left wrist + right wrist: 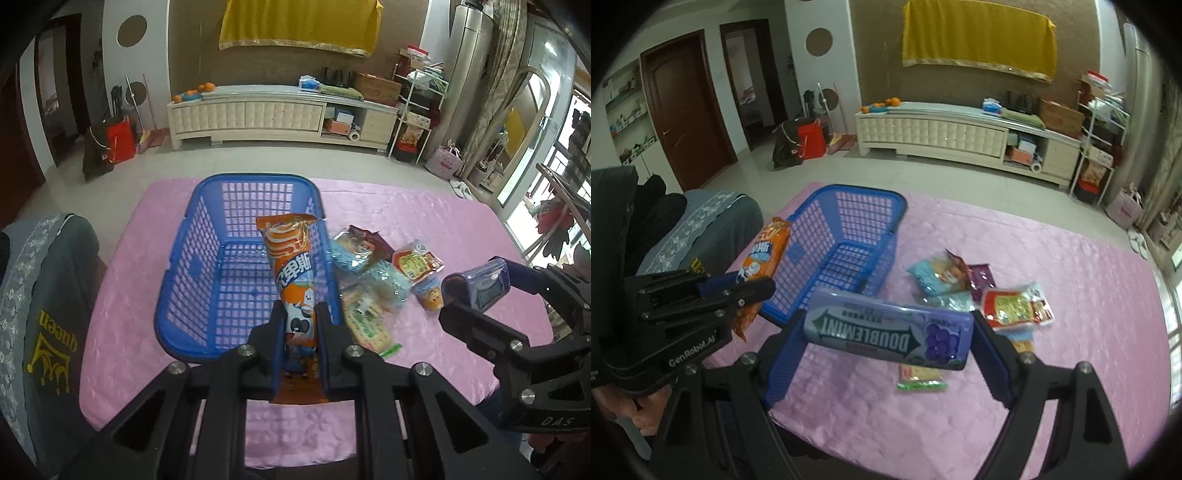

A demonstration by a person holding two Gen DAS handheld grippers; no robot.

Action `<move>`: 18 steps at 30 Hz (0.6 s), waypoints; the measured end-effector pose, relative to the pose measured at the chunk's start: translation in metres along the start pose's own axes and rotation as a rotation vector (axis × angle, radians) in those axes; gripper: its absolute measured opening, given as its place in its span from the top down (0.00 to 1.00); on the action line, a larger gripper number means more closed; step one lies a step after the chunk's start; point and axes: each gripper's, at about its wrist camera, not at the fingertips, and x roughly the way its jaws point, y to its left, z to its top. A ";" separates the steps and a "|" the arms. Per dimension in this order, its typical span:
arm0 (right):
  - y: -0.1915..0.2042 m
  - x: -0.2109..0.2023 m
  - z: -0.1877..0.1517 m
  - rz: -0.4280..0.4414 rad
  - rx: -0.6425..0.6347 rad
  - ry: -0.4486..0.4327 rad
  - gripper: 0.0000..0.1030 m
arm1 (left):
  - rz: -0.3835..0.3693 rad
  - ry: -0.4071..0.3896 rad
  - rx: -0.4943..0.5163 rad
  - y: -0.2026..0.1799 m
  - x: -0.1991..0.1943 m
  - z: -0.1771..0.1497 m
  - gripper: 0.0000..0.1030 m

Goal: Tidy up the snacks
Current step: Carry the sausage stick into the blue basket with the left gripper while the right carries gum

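Note:
My left gripper [299, 314] is shut on a long orange snack pack [291, 266] with a cow picture, held upright over the near right corner of the blue plastic basket [192, 258]. The basket looks empty inside. My right gripper [886, 328] is shut on a purple Doublemint gum box [886, 328], held crosswise above the pink table to the right of the basket [846, 251]. The right gripper also shows in the left wrist view [476, 288], and the left gripper [738, 291] with the orange pack [764, 258] shows in the right wrist view.
Loose snacks lie on the pink tablecloth [1034, 369] right of the basket: a light blue pack [938, 277], a purple pack [982, 277], a red and yellow pack [1012, 306], a green-edged pack [919, 376]. A chair with a grey cover [44, 295] stands at the left.

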 end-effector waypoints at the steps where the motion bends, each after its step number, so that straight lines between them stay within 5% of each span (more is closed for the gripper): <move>1: 0.003 0.006 0.002 0.005 -0.001 0.004 0.16 | -0.002 0.003 0.001 0.005 0.003 0.001 0.87; 18: -0.009 0.065 0.011 0.006 0.005 0.078 0.16 | -0.078 0.160 -0.026 0.007 0.079 0.001 0.86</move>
